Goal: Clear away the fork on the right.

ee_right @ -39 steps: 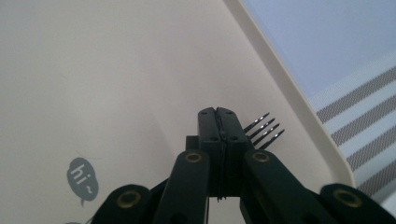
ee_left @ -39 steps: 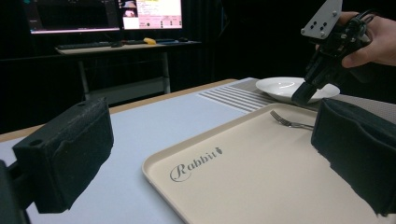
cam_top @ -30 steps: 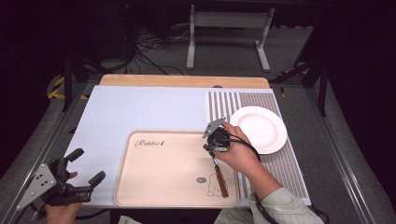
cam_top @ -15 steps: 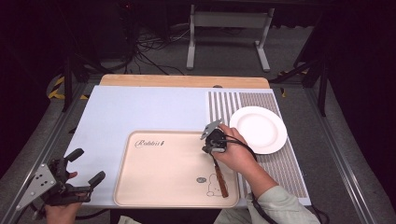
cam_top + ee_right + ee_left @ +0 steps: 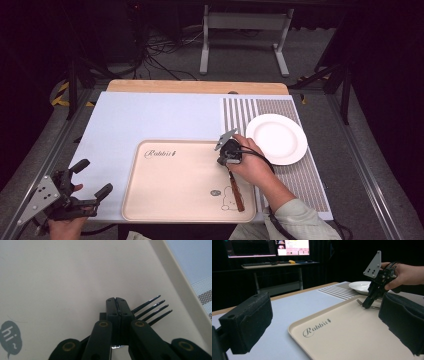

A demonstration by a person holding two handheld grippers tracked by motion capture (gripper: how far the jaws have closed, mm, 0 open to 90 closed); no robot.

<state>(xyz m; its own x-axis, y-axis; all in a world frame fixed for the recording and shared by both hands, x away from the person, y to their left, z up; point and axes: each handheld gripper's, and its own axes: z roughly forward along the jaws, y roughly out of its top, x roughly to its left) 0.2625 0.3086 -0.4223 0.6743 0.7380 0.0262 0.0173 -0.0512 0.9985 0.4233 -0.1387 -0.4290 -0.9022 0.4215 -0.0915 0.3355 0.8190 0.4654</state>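
The right gripper (image 5: 226, 159) stands over the right part of the tray (image 5: 165, 200), its jaws pressed together on the neck of a fork (image 5: 150, 308). In the right gripper view the pads (image 5: 117, 305) meet flat against each other with the four tines fanning out just past them to the right, close above the tray. The fork's brown handle (image 5: 236, 192) runs back from the fingers under the hand (image 5: 255, 167), toward the tray's near edge and next to a small rabbit print (image 5: 227, 195). From the left gripper view, the fingertips and the fork head sit low, at or just above the tray; I cannot tell if they touch it. A white plate (image 5: 276, 138) lies beyond the fingers, off the tray, on the striped mat (image 5: 240, 107). The left gripper (image 5: 92, 181) hovers well apart at the table's near left corner, its jaws spread wide with nothing between them.
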